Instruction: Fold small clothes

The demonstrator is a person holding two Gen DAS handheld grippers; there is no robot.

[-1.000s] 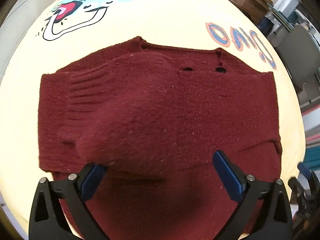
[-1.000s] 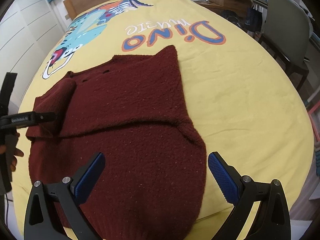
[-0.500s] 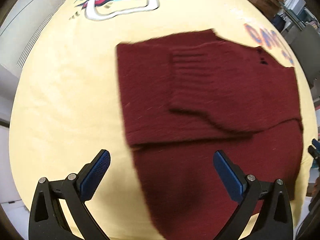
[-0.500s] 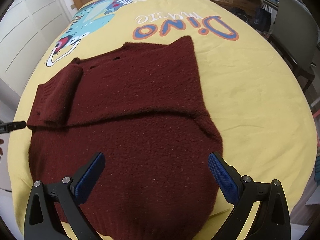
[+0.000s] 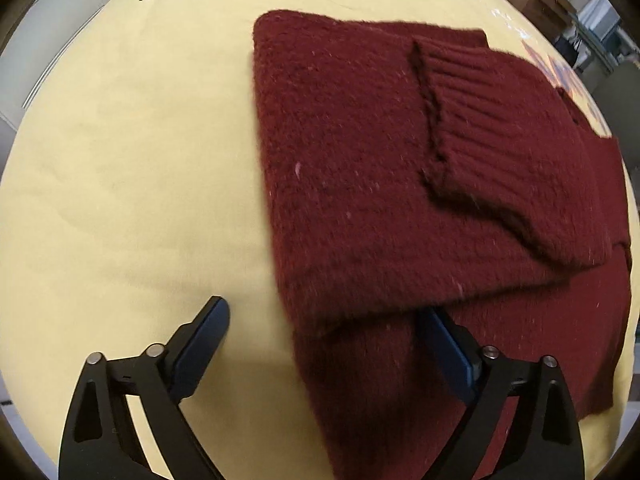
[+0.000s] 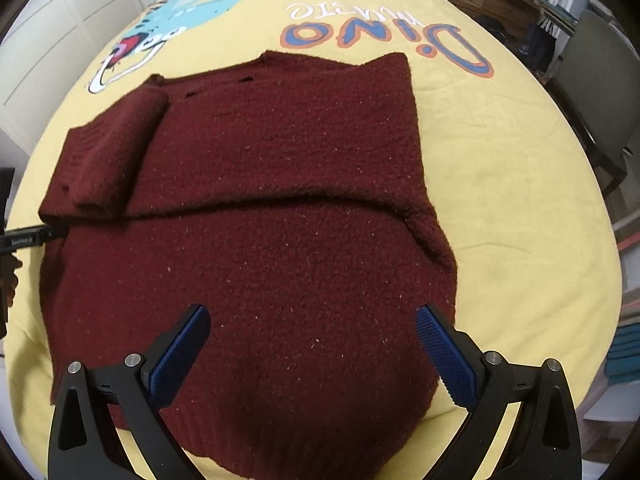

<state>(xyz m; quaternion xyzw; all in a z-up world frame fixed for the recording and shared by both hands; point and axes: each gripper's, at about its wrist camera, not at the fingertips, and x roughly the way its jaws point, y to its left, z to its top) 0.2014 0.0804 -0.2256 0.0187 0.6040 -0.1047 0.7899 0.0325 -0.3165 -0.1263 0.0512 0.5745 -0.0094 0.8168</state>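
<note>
Left wrist view: at the bottom of the frame the left tongs (image 5: 320, 344) gape open astride the sweater's (image 5: 400, 184) folded edge, one finger under the flap. Right tongs (image 6: 312, 344) hover open over the hem at lower centre. Farther up, the sleeves lie folded across the body on the yellow bed (image 6: 500, 184). Next, probably, grip the hem and fold it upward.

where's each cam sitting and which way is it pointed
Left wrist: on the left gripper, low at the maroon sweater's side edge, looking across the folded-in sleeve cuff; only its own open fingers show.
Right wrist: on the right gripper, above the hem, looking up the yellow bedspread; its open fingers and the left gripper's tip show.
Shared: sweater, cuff, bedspread.
</note>
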